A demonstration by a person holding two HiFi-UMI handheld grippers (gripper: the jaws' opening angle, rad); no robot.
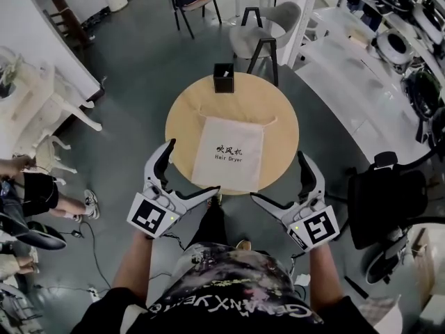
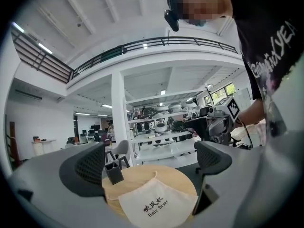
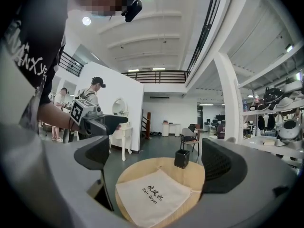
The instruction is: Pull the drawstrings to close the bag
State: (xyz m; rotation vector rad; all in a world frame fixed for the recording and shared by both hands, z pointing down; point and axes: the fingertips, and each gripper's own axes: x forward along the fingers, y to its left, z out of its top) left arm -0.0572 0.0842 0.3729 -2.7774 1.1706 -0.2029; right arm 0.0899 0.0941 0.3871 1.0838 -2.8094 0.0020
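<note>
Two empty claws, the left claw (image 1: 189, 172) and right claw (image 1: 279, 177), both spread apart, flank the bench's (image 1: 189, 108) near edge, where the bag (image 1: 229, 152) lies flat.

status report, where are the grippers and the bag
Left gripper, right gripper open, empty, at the table's near edge. Bag flat, mouth at far end, drawstrings untouched. Black holder beyond the bag, apart from it.

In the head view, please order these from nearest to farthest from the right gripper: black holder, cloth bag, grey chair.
1. cloth bag: just ahead and left of the right gripper.
2. black holder: at the table's far edge.
3. grey chair: on the floor beyond the table.
</note>
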